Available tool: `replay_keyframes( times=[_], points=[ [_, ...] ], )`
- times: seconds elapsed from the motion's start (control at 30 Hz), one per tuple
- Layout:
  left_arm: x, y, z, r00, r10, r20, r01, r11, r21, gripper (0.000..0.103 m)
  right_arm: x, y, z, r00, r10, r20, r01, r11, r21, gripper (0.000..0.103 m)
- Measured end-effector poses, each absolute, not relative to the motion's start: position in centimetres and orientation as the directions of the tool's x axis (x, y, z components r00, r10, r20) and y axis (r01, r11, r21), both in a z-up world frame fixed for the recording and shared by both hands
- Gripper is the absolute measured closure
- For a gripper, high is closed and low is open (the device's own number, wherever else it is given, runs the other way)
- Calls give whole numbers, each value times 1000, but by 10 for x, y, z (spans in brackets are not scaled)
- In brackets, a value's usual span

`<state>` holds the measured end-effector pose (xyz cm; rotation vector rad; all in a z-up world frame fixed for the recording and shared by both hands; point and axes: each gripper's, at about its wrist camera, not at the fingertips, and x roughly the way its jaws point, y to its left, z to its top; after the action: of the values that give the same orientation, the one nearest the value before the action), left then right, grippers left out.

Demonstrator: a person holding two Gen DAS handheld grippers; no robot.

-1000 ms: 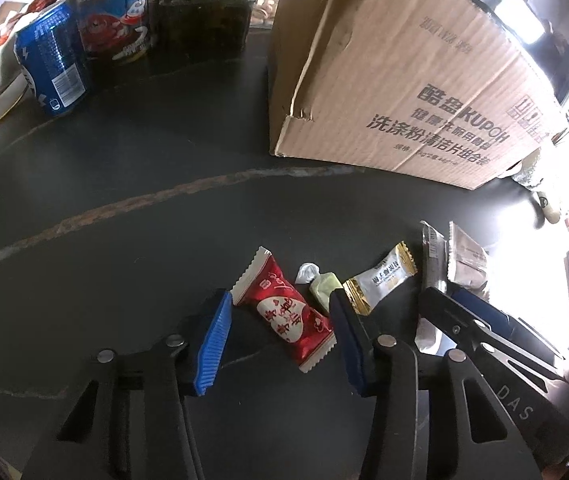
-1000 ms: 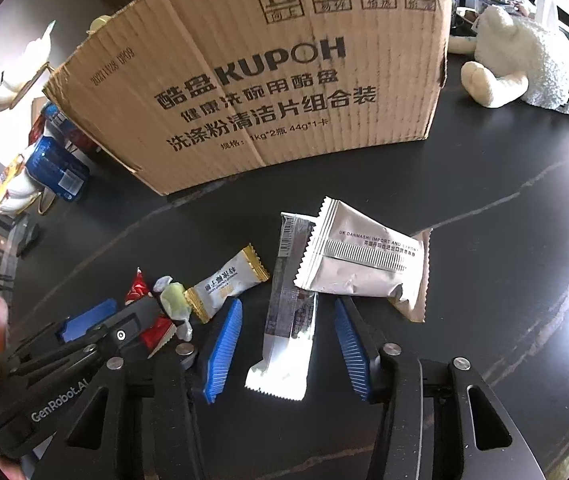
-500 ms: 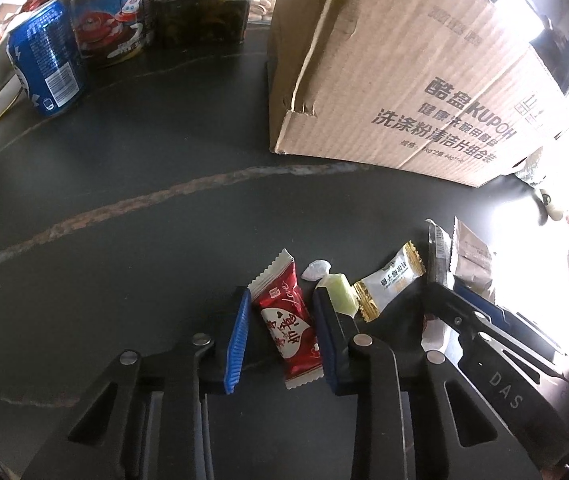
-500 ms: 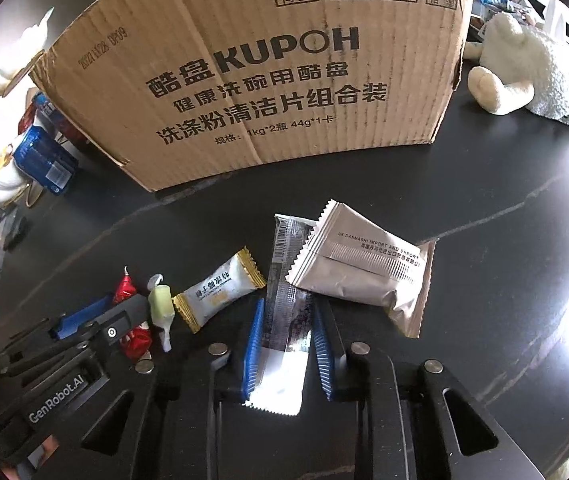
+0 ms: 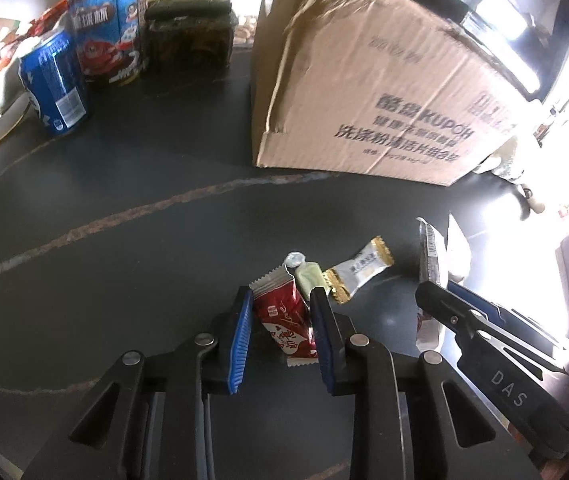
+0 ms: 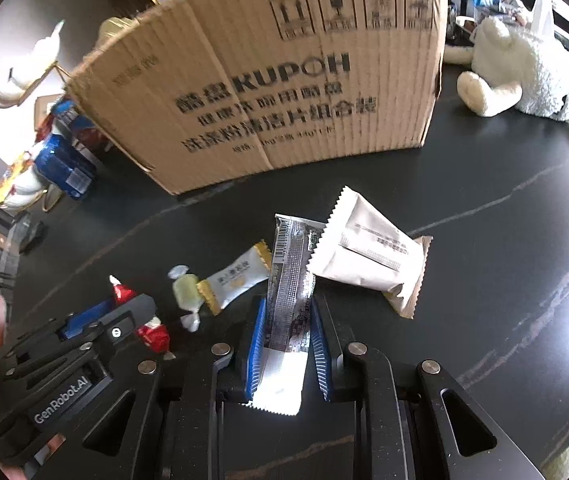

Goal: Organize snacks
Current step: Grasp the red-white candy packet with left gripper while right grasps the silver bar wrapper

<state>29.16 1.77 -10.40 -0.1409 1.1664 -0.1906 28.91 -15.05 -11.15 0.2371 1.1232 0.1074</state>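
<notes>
Black tongs [image 5: 280, 336], ribbed blue pads [image 5: 240, 336], silver screws

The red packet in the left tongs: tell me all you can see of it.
The red packet is a small glossy foil pillow pack with white crimped ends and white script on its face. It sits lengthwise between the blue pads of the left tongs, which have just closed on it. Its far end lies beside a pale green candy.

Cardboard box [image 5: 364, 92] blocks ahead.
</notes>
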Motion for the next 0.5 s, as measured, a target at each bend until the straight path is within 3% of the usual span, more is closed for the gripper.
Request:
replay_keyframes(
  times=[0.5],
  points=[
    [267, 11, -42, 488, -252, -836, 140, 968, -210, 74, 265, -151, -49, 539, 222, -813, -39, 970, 239, 79]
  ],
)
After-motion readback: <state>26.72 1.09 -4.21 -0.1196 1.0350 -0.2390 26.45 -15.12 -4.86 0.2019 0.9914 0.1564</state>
